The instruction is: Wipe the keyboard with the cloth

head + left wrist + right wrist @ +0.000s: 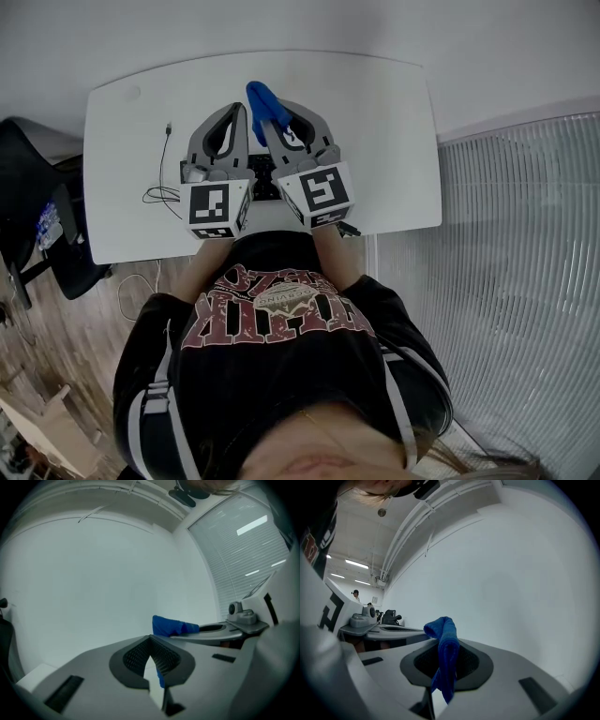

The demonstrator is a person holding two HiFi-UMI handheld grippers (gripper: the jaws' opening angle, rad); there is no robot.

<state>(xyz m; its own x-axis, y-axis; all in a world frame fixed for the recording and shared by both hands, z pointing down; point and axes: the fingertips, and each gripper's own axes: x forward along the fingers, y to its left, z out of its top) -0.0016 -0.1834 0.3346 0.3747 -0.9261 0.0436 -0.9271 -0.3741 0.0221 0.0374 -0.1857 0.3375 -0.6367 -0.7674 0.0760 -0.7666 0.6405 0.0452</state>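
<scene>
Overhead, one white table (pixel 394 141) fills the head view, with one black chair (pixel 42 202) off its left edge and one thin dark cable (pixel 162 167) lying on the left part of the top. Two grippers are held side by side above the near edge of the table, each carrying one marker cube. The left gripper (pixel 151 638) has its jaws brought together at the tips, with nothing pinched between them. Between the two cubes shows a strip of one dark keyboard (pixel 264 180), mostly hidden under the grippers, so its full extent cannot be told. One blue cloth (pixel 262 97) is up off the table, just to the right of the left gripper's tips. The right gripper (pixel 440 644) has its jaws clamped on that cloth, which bunches above the tips and hangs down between the pads.
</scene>
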